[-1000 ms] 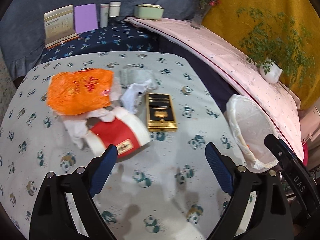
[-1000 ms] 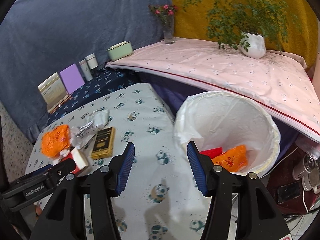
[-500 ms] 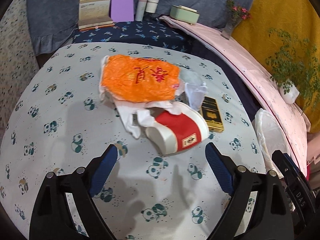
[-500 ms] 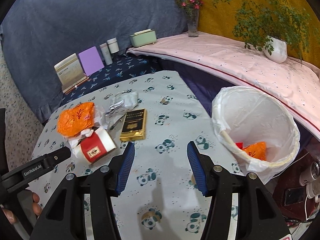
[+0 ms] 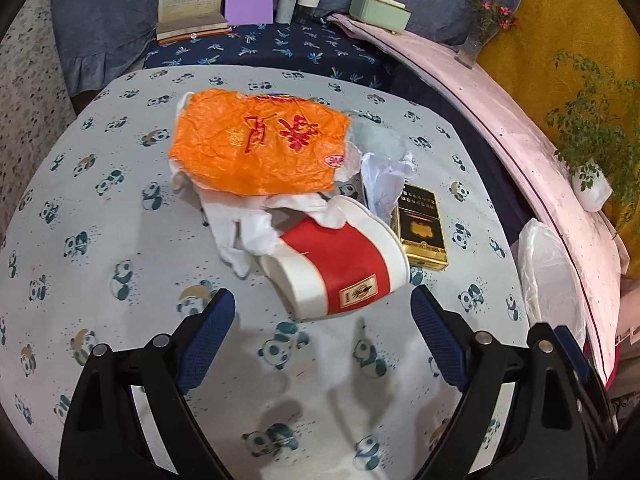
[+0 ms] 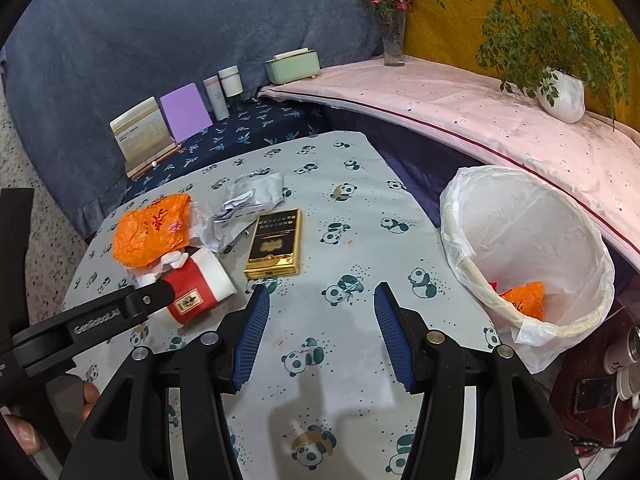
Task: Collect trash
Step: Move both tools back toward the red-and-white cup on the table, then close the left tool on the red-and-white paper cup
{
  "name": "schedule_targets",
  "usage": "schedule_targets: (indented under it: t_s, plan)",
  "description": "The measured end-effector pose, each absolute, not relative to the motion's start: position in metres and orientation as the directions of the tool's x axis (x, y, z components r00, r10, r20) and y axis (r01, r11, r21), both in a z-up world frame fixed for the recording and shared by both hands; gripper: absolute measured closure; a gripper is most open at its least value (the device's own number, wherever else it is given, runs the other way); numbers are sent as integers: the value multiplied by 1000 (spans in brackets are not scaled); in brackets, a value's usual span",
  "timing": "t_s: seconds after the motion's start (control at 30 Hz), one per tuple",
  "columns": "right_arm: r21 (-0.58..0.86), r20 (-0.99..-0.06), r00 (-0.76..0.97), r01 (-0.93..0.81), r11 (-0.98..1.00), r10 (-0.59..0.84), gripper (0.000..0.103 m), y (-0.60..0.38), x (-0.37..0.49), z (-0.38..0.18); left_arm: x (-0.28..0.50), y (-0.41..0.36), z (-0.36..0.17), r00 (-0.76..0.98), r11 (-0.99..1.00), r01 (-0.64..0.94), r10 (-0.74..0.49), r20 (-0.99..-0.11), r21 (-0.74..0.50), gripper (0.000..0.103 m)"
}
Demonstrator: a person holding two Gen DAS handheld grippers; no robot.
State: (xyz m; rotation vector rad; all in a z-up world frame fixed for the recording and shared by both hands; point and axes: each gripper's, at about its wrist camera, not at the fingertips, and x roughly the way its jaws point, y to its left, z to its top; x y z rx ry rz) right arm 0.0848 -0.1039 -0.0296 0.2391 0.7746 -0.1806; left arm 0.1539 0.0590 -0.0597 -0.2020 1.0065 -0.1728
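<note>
A pile of trash lies on the panda-print table [image 5: 100, 248]: a crumpled orange wrapper [image 5: 256, 152], white tissue [image 5: 248, 232], a tipped red-and-white paper cup [image 5: 340, 268], grey crumpled paper [image 5: 384, 148] and a black-and-gold box [image 5: 422, 226]. My left gripper [image 5: 322, 312] stands open just short of the cup, nothing between its fingers. My right gripper [image 6: 318, 308] is open and empty over bare cloth, near the box [image 6: 276, 242]. To its right stands a bin with a white liner [image 6: 532, 240] holding an orange wrapper [image 6: 526, 294].
Boxes, a purple card [image 6: 186, 112] and bottles [image 6: 224, 90] line a dark blue shelf behind the table. A pink-covered ledge [image 6: 460, 108] carries a flower vase [image 6: 392, 36] and a potted plant [image 6: 560, 92]. A hand [image 6: 24, 428] holds the left gripper at the lower left.
Both grippers swung left and lower toward the trash pile. The cup and orange wrapper now sit centred ahead of the left gripper; the bin slid to the right in the right wrist view.
</note>
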Motion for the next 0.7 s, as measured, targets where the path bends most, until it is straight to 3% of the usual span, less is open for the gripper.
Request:
schedule_targets:
  t_s: [0.43, 0.7]
  plan:
    - [169, -727, 683, 281, 945, -73, 50, -133, 105, -46, 199, 21, -89, 455, 988, -81, -82, -887, -133, 13]
    - [177, -734, 677, 275, 945, -60, 50, -130, 111, -53, 201, 23, -95, 434, 992, -50, -84, -897, -118, 13]
